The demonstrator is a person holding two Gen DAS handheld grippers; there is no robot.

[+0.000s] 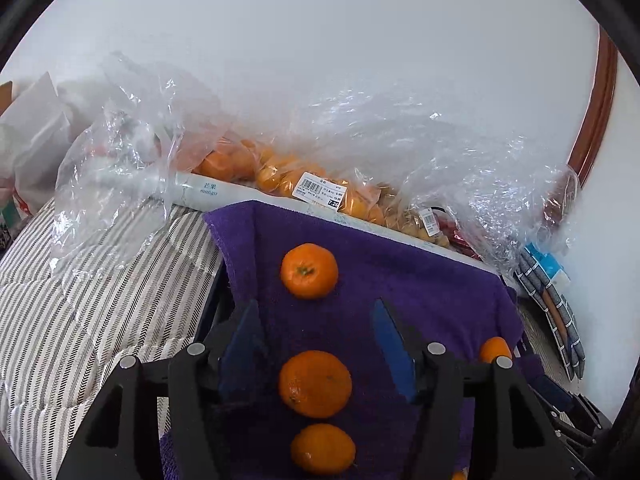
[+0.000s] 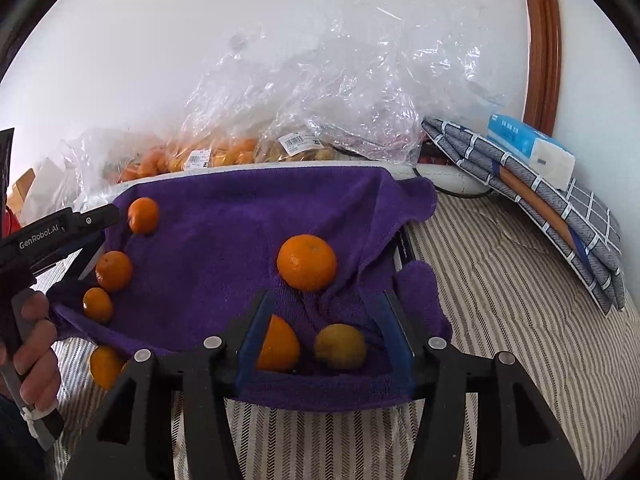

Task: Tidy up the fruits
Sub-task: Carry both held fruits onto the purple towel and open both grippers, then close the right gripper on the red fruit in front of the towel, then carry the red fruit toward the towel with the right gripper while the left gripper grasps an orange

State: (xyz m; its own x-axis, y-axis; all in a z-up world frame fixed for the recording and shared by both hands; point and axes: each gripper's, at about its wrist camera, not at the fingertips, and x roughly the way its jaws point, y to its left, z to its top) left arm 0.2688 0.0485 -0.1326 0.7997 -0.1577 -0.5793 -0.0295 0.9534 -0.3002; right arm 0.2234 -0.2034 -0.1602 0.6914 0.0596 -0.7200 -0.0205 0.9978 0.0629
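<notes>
On the bed: a striped grey-and-white bedspread (image 2: pixel 500 300) carries a raised surface draped with a purple terry towel (image 2: pixel 248 216).
Left gripper (image 1: pixel 316 308): points down at a slant over the towel's left edge; its blue-padded jaws stand apart, pressing on nothing. A round orange mandarin (image 1: pixel 315 384) lies between them, untouched.
Left-edge row: a second mandarin with a green stem scar (image 1: pixel 309 271) sits beyond the jaw tips, a third (image 1: pixel 323 449) nearer the camera.
Left hand (image 2: pixel 34 356): wrapped round the black grip, seen from the right wrist camera.
Right gripper (image 2: pixel 324 300): tilted steeply down at the towel's near right corner, jaws apart and clear of fruit.
Near right corner: a large orange mandarin (image 2: pixel 306 263) lies just past the tips; a yellowish fruit (image 2: pixel 340 346) lies between the jaws.
Far edge: clear plastic bags of oranges (image 1: pixel 280 176) lean against the white wall.
</notes>
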